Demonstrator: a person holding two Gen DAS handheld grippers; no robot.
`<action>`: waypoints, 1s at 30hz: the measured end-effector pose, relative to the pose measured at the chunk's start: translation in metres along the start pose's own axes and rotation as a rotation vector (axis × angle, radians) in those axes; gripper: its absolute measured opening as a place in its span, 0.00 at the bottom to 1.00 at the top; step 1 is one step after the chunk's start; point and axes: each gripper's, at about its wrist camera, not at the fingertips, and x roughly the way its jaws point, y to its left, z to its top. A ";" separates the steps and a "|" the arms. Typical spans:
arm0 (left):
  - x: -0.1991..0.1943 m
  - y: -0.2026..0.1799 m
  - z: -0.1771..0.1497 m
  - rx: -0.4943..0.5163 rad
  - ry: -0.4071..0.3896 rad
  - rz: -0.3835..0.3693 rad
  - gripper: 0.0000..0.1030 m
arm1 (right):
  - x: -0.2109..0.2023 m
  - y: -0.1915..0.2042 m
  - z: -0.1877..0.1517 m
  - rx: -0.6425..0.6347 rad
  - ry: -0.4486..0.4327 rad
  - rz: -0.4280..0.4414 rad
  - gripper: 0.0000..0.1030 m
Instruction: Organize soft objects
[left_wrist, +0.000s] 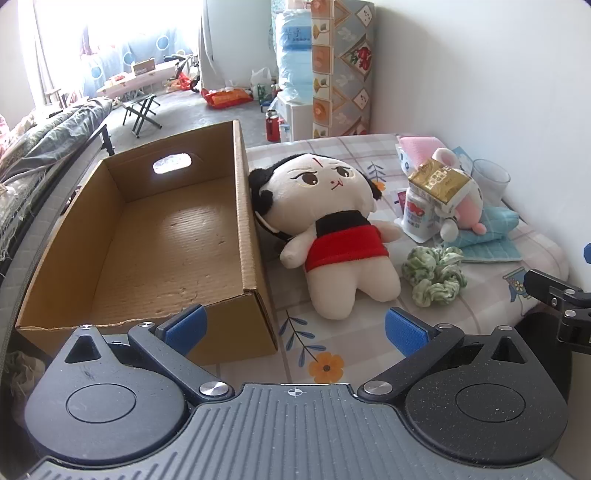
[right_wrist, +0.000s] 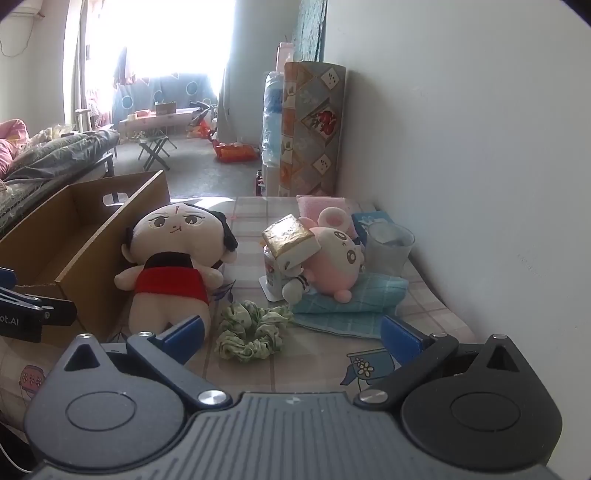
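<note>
An empty cardboard box (left_wrist: 155, 236) (right_wrist: 70, 236) stands at the left of the table. A cream doll in a red skirt (left_wrist: 332, 229) (right_wrist: 173, 266) leans against its right wall. A green scrunchie (left_wrist: 434, 275) (right_wrist: 251, 334) lies beside the doll. Farther right a pink plush (left_wrist: 465, 206) (right_wrist: 336, 258) rests on a folded blue towel (left_wrist: 491, 236) (right_wrist: 354, 299), with a pink cloth (left_wrist: 421, 146) (right_wrist: 317, 206) behind it. My left gripper (left_wrist: 295, 328) is open, near the box's corner, short of the doll. My right gripper (right_wrist: 291, 338) is open, with the scrunchie just ahead between its fingers.
A gold-topped packet (left_wrist: 437, 182) (right_wrist: 291, 236), a white bottle (left_wrist: 417, 218) and a clear cup (left_wrist: 489, 177) (right_wrist: 388, 247) crowd the plush. The wall runs along the table's right side. The right gripper's edge (left_wrist: 557, 299) shows in the left wrist view. A patterned tablecloth (left_wrist: 332, 354) covers the table.
</note>
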 end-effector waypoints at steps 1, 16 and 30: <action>0.000 0.000 0.000 0.001 0.000 0.001 1.00 | 0.000 0.000 0.000 -0.001 -0.001 -0.001 1.00; -0.001 -0.001 0.000 0.002 0.004 0.000 1.00 | 0.000 0.005 0.000 -0.019 -0.001 0.001 1.00; 0.004 0.002 -0.001 -0.001 0.007 -0.004 1.00 | 0.000 0.007 0.002 -0.026 -0.004 -0.005 1.00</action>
